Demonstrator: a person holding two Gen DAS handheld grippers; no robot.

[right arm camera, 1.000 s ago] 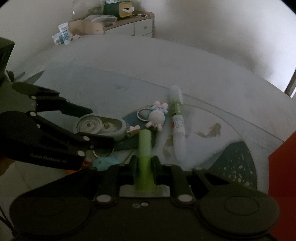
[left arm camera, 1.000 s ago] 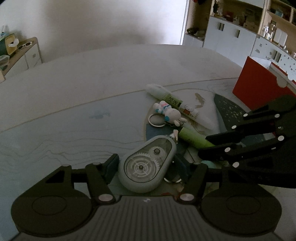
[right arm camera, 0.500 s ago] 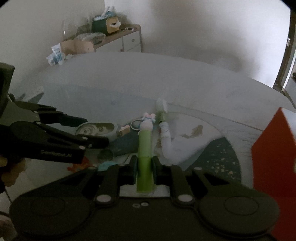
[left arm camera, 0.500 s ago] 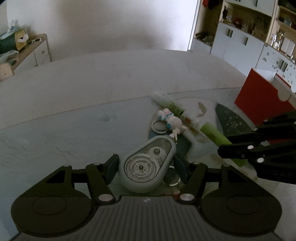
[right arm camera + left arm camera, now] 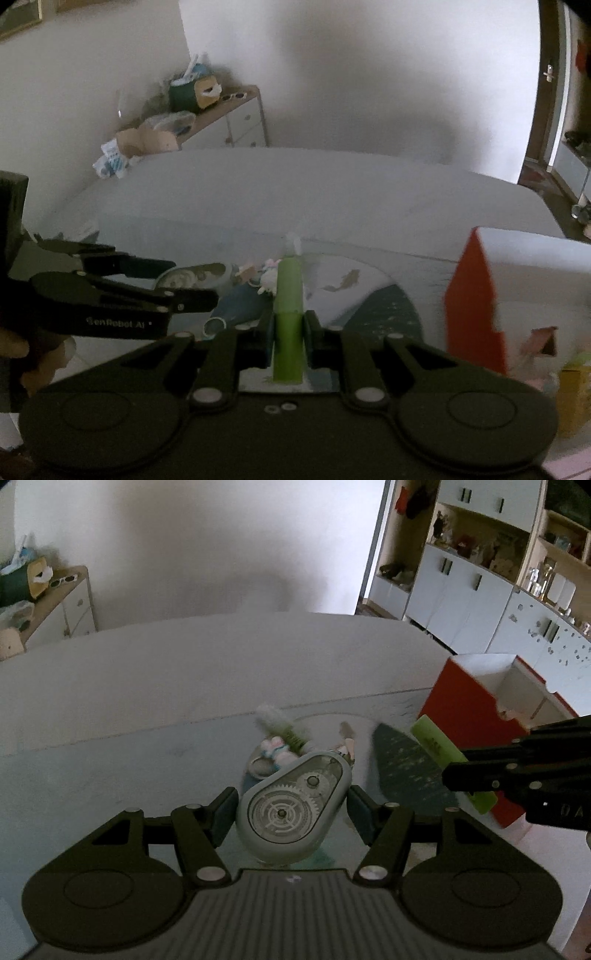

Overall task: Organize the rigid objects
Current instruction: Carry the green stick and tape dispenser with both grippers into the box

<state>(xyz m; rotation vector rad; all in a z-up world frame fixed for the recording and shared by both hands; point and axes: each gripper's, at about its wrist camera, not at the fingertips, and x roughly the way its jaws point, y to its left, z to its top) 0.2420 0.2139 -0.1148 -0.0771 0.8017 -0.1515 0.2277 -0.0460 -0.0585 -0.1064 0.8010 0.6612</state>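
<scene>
**Both grippers holding items above the table**

The left gripper (image 5: pixel 290 806) is tilting downward, its pads clamped on a grey correction-tape dispenser (image 5: pixel 291 808) held above the table (image 5: pixel 184 686). To its right, the right gripper (image 5: pixel 289 332) is angling down too, pinched tight on a green tube (image 5: pixel 288 306). Beneath them, a bunny keychain (image 5: pixel 275 751) and a white tube (image 5: pixel 280 725) are lying on a printed mat (image 5: pixel 402 771). A red box (image 5: pixel 465 716) is standing at the right; shelves are lining the far wall.
</scene>
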